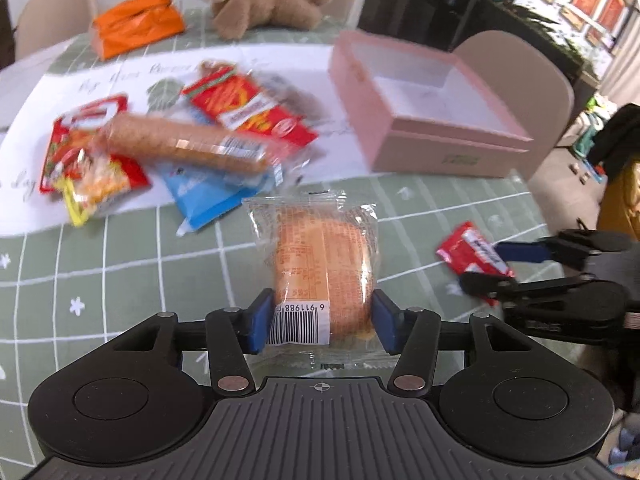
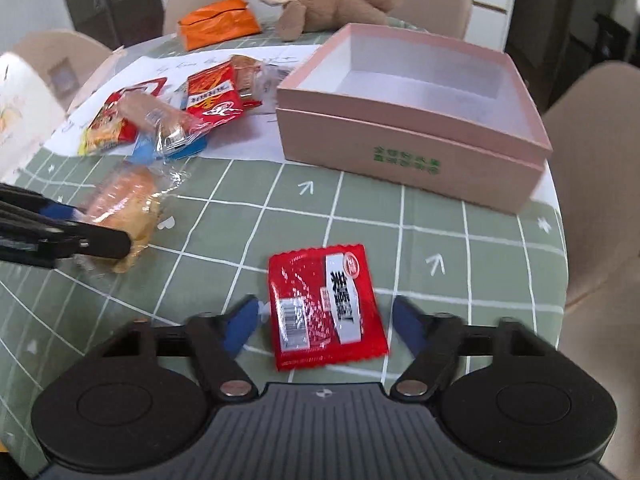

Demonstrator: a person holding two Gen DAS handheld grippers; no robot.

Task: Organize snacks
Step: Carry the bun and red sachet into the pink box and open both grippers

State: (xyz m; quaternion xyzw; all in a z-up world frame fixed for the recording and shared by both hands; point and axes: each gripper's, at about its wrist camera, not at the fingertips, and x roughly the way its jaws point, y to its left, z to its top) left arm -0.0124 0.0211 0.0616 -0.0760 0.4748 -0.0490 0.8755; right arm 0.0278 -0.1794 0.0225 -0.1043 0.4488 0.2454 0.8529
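We are barely starting: the open pink cardboard box [image 2: 412,152] is sitting empty on the green checked worktop [image 2: 480,264]. Our left claw [image 1: 323,320] is clenching one clear-wrapped bun [image 1: 320,264], our right claw [image 2: 324,324] is straddling one red foil sachet [image 2: 324,304] unclenched, while roughly five packets are waiting in the pile [image 1: 160,148].

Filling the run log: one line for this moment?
left gripper: shut on bread pack | right gripper: open around red sachet | pink box: empty
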